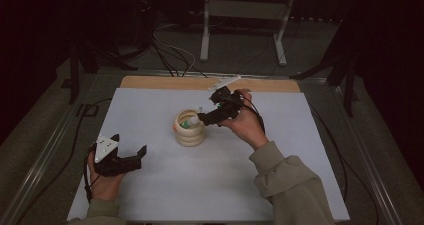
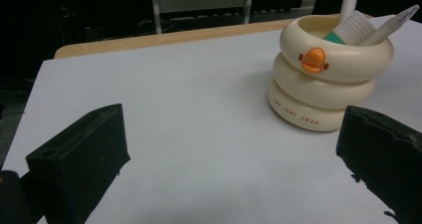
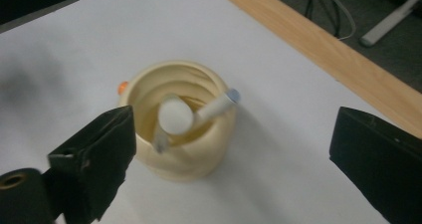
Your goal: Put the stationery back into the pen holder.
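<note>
A cream ringed pen holder (image 1: 190,133) with an orange beak stands at the middle of the white table top (image 1: 210,185). Up close in the left gripper view, the holder (image 2: 323,87) has a green tube with a white cap (image 2: 348,30) and a pen (image 2: 393,22) sticking out of it. My right gripper (image 1: 206,117) hovers just right of and above the holder, open, nothing between its jaws. From the right gripper view, the holder (image 3: 184,167) sits below the wide-apart jaws of my right gripper (image 3: 229,154), with the white cap (image 3: 175,115) and a pen (image 3: 214,107) inside. My left gripper (image 1: 131,144) rests open at the near left and shows as my left gripper (image 2: 234,154) in its own view.
A wooden strip (image 1: 165,82) runs along the table's far edge. Beyond it on the floor stand a white frame (image 1: 245,10) and dark stands, with cables (image 1: 170,55) lying about. A white pen-like object (image 1: 225,82) lies at the far edge.
</note>
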